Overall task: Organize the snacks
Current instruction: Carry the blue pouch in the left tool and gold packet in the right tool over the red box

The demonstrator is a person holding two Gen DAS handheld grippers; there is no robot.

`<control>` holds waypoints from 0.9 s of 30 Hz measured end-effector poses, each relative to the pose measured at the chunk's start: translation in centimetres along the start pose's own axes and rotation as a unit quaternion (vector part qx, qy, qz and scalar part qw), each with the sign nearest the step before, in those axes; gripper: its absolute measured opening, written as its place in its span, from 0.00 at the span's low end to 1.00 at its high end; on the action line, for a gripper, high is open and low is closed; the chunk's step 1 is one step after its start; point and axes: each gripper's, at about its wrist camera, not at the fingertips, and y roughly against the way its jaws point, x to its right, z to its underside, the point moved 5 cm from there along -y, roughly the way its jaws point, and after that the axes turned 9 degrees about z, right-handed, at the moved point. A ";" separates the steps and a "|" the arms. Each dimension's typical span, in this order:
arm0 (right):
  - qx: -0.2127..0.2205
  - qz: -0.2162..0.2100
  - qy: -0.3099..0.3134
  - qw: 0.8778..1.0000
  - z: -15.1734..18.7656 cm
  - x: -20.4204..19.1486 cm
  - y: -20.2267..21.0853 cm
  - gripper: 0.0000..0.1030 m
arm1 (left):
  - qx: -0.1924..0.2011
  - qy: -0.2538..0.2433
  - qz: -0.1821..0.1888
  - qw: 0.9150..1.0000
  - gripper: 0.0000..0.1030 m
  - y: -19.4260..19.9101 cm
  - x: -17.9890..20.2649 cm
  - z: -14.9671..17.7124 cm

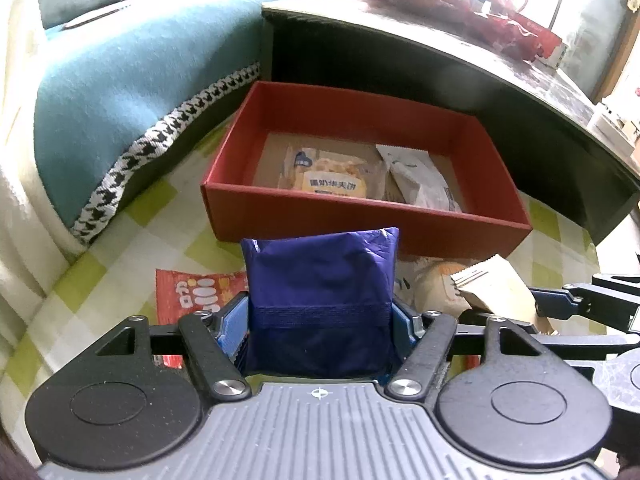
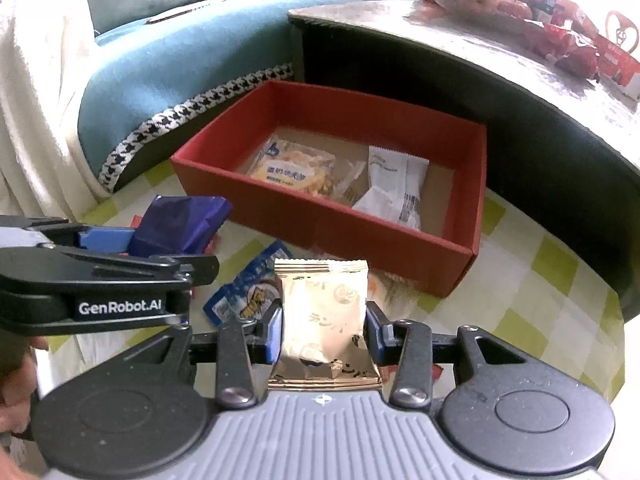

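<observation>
**Purple and gold packets held in front of the red box**

Purple foil fills the middle of the left wrist view: the left gripper point(image 1: 320, 320) is closed on a purple packet point(image 1: 320, 280), its blue pads pressing both sides, and the packet stands upright between them. The lower part of the packet is in shadow and goes behind the gripper body. Beyond it lies the red box point(image 1: 360, 216) on a green-checked cloth point(image 1: 100, 280). In the box are a yellow snack packet point(image 1: 332, 178) and a white packet point(image 1: 424, 182), side by side and touching. A red packet point(image 1: 192, 296) lies on the cloth to the left and is partly covered by the gripper. A pale round snack point(image 1: 434, 284) is half hidden behind the purple packet, and its print cannot be read. At the right edge, the right gripper point(image 1: 532, 304) enters, holding a gold packet point(image 1: 496, 288); only part of both is visible.

From the right wrist view, the right gripper point(image 2: 324, 328) is clamped on the gold packet point(image 2: 324, 320), which stands upright with its serrated edge on top. The left gripper point(image 2: 132, 240) comes in from the left, cut off by the frame, with the purple packet point(image 2: 180, 224) in its fingers. A blue packet point(image 2: 244, 292) lies on the cloth point(image 2: 520, 300) between the two grippers, partly hidden by both. The red box point(image 2: 320, 216) is just behind, holding the yellow snack packet point(image 2: 296, 172) and the white packet point(image 2: 396, 192). Red items on the dark table point(image 2: 440, 32) behind are washed out by strong light.
</observation>
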 end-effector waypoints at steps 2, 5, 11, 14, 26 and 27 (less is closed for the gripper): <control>0.001 0.000 -0.004 1.000 -0.3 0.1 -0.2 0.42 | 0.002 -0.001 -0.001 1.000 0.74 -0.1 -0.1 -0.3; 0.004 0.002 -0.008 1.000 -0.7 0.3 -0.4 0.42 | 0.006 -0.004 -0.003 1.000 0.74 -0.2 -0.1 -0.8; 0.007 0.006 -0.024 1.000 -1.6 1.1 -1.0 0.42 | 0.014 -0.006 -0.003 1.000 0.74 -0.5 0.0 -2.0; 0.009 0.006 -0.028 1.000 -2.0 1.3 -1.2 0.42 | 0.016 -0.007 -0.004 1.000 0.74 -0.8 0.0 -2.5; 0.024 0.013 -0.043 0.999 -4.0 2.1 -2.0 0.42 | 0.025 -0.008 -0.009 1.000 0.74 -1.6 -0.1 -4.3; 0.025 0.013 -0.044 0.999 -4.1 2.1 -2.1 0.42 | 0.025 -0.008 -0.010 1.000 0.74 -1.7 -0.1 -4.3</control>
